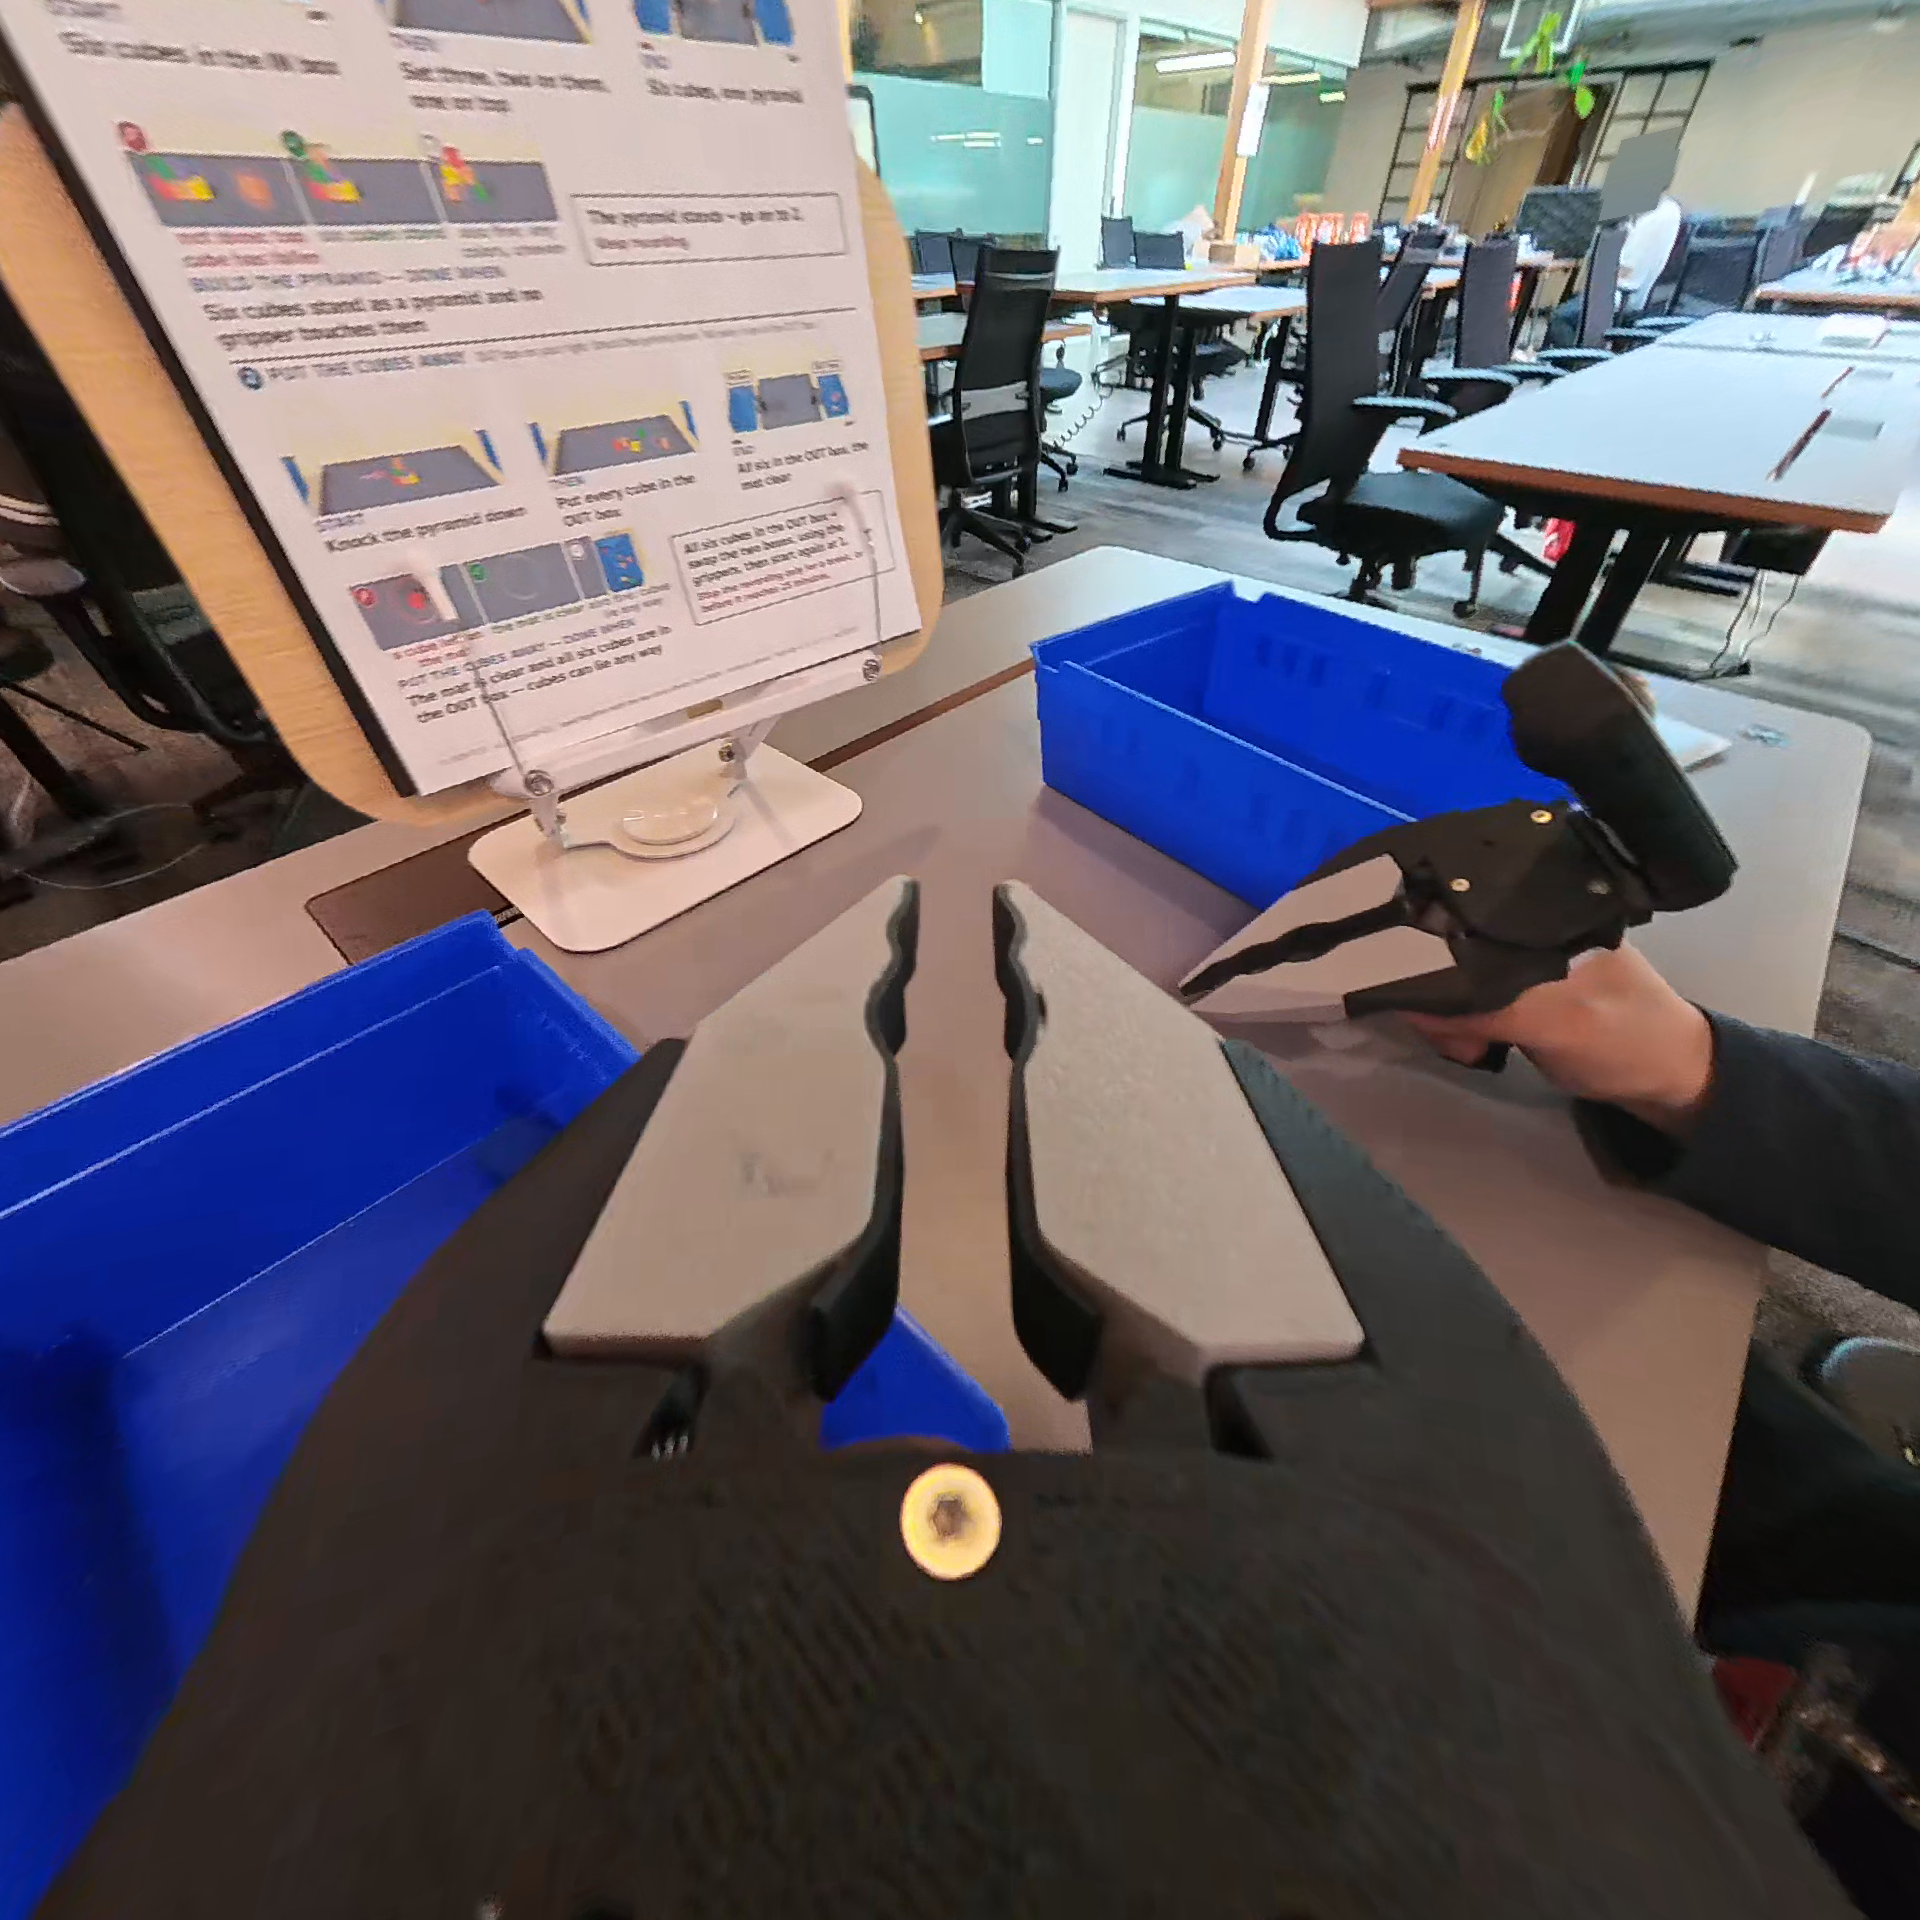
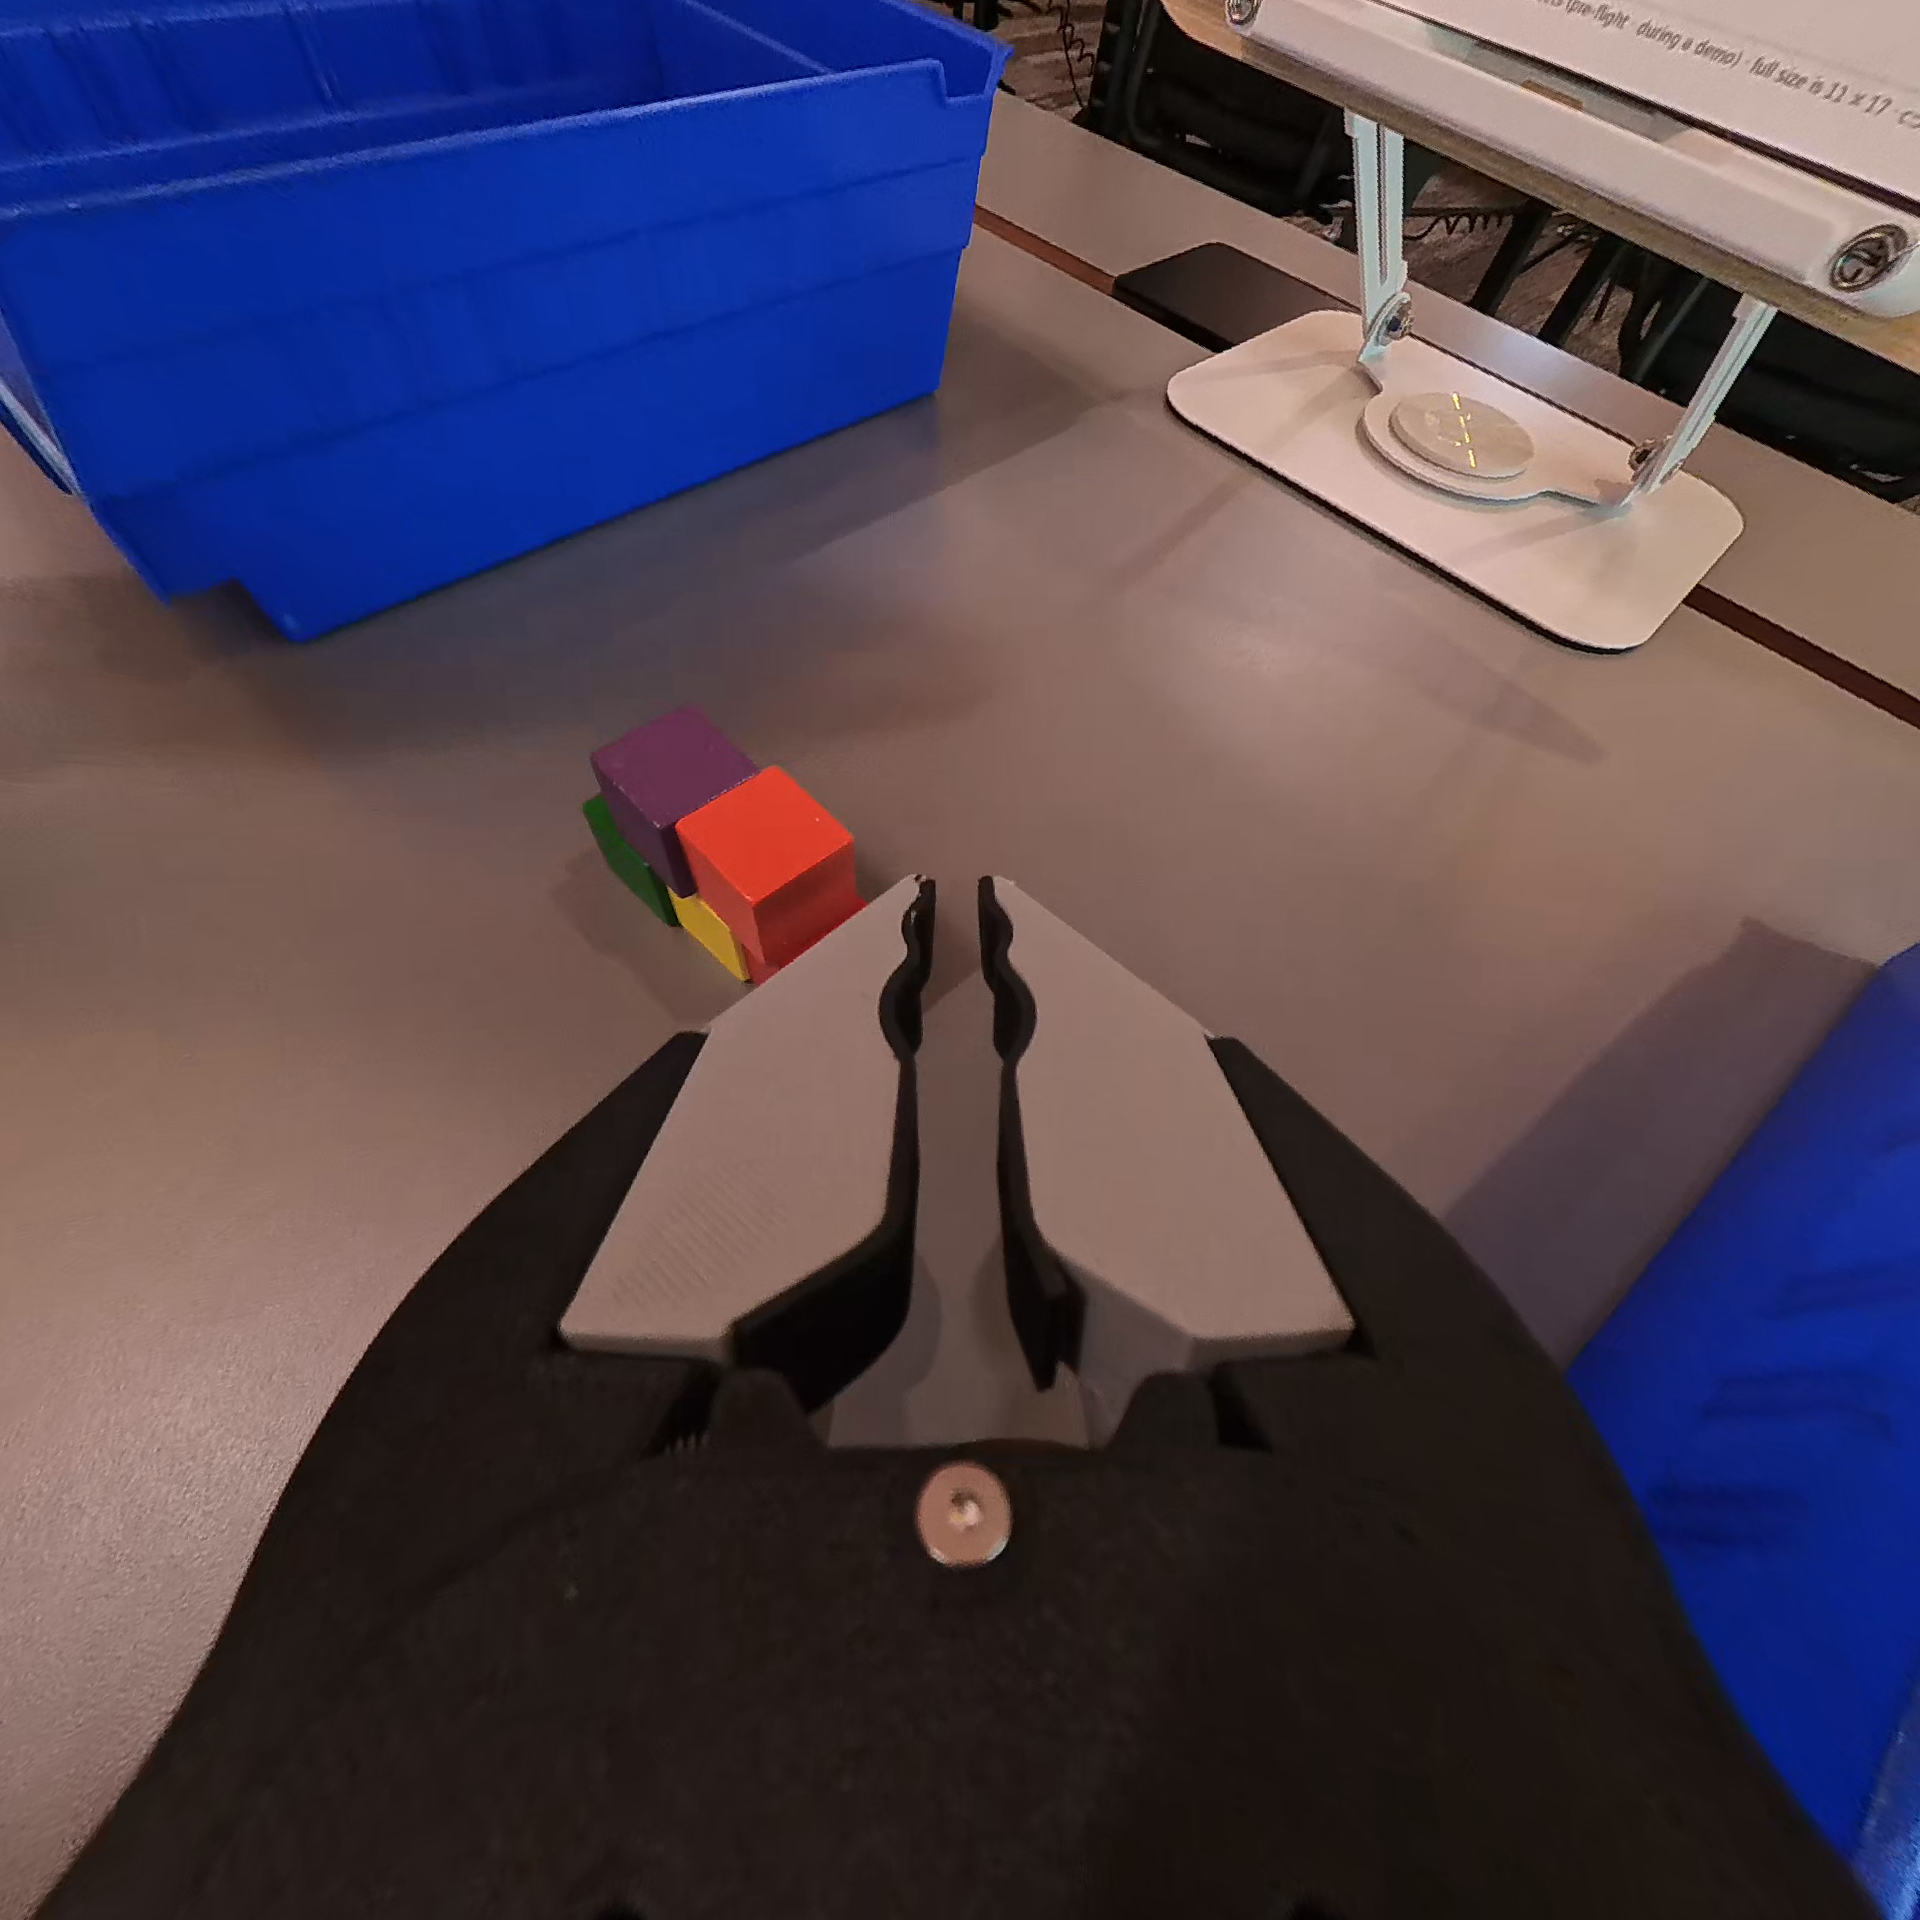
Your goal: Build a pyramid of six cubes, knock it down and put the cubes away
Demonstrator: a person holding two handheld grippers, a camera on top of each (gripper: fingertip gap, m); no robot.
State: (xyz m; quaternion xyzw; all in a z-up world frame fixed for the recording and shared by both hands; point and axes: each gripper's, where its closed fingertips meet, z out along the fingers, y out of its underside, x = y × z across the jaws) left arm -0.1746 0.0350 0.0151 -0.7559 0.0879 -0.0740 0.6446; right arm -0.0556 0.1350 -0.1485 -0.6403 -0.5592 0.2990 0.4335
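Note:
In the right wrist view a small stack of cubes stands on the grey mat (image 2: 1143, 675). A purple cube (image 2: 665, 769) and a red cube (image 2: 764, 847) sit on top of a green cube (image 2: 623, 862) and a yellow cube (image 2: 712, 930). Anything under the red cube is hidden. My right gripper (image 2: 958, 883) is just right of the red cube, jaws nearly together and empty; whether it touches the cube I cannot tell. It also shows in the left wrist view (image 1: 1195, 992). My left gripper (image 1: 956, 904) hovers above the mat, jaws a narrow slit apart and empty. No cubes show in that view.
One blue bin (image 2: 468, 312) stands beyond the cubes and also shows below my left gripper (image 1: 260, 1195). A second blue bin (image 1: 1247, 727) is at the mat's other end (image 2: 1766, 1351). A white stand (image 1: 665, 831) holding an instruction sheet is at the table's back (image 2: 1455, 468). Tip to tip, the grippers are about 25 cm apart.

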